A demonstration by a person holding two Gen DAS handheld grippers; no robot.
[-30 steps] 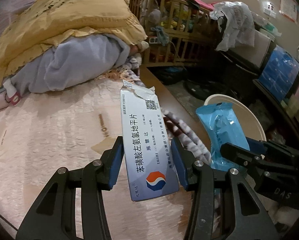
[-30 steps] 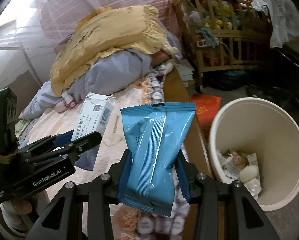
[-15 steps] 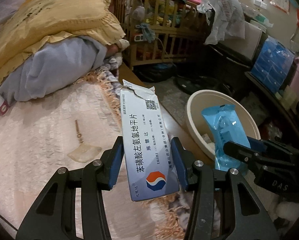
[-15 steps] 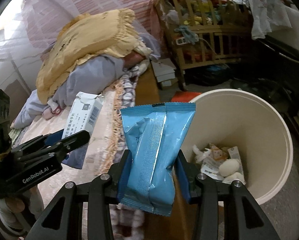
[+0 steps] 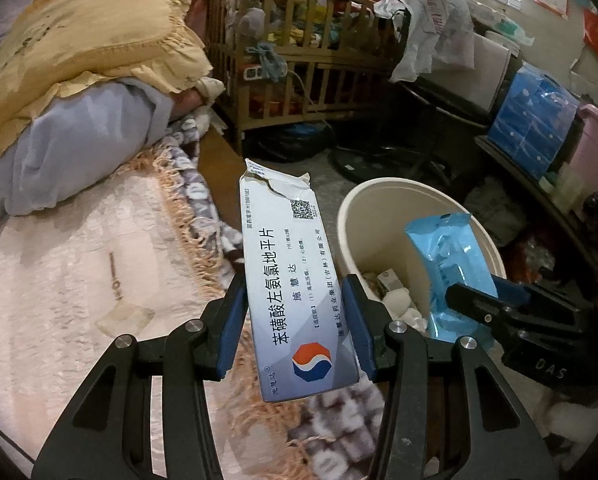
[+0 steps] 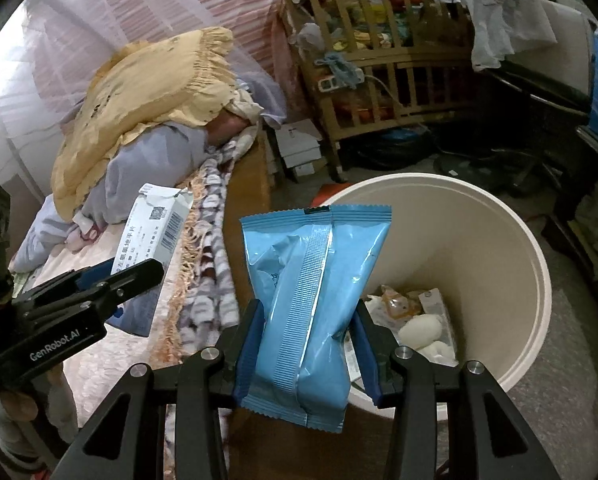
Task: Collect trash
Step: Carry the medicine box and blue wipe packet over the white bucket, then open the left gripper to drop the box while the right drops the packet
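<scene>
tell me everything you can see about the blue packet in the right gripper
The blue packet is a glossy, sealed plastic pouch, light blue, with crimped ends and a ribbed seam running down its back. It looks puffed and slightly creased. It stands roughly upright, pinched near its lower half between the blue pads of the right gripper, which is all that touches it. It hangs at the near rim of the cream trash bin, not yet inside.

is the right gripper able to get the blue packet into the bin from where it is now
Probably yes. The right gripper is shut on the blue packet, and the cream bin stands open-topped just beyond it, partly filled with trash. Nothing lies between them; the left gripper with its medicine box is off to the side.
</scene>
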